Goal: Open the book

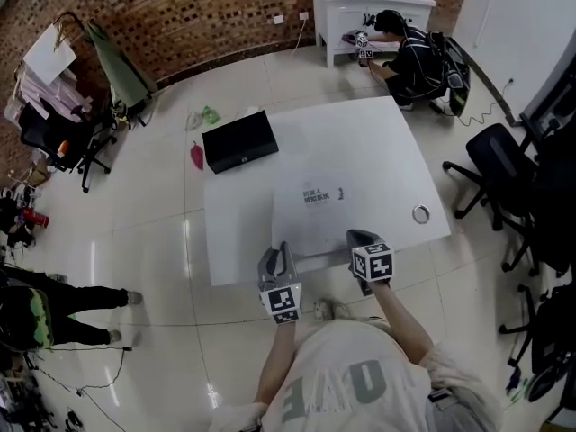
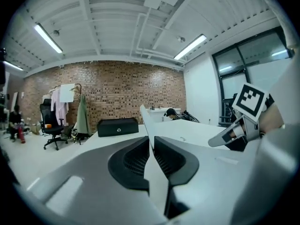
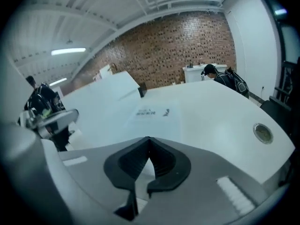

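Two closed jaws meet the book (image 1: 319, 207) at the bench's (image 1: 378, 133) near edge: my left gripper (image 1: 279, 257) pinches its lifted cover (image 2: 145, 121), and my right gripper (image 1: 358, 241) rests shut alongside. Opening begun; next, probably, swing the cover over.

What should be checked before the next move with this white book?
1. Grip: left claw shut on the cover, ok.
2. Hold-down: right claw has its jaws together at the near edge of the book; whether it pinches pages, cannot tell.
3. Clearance: black box stands apart from the book, ok.
4. Spacing: the two claws are apart from each other, ok.
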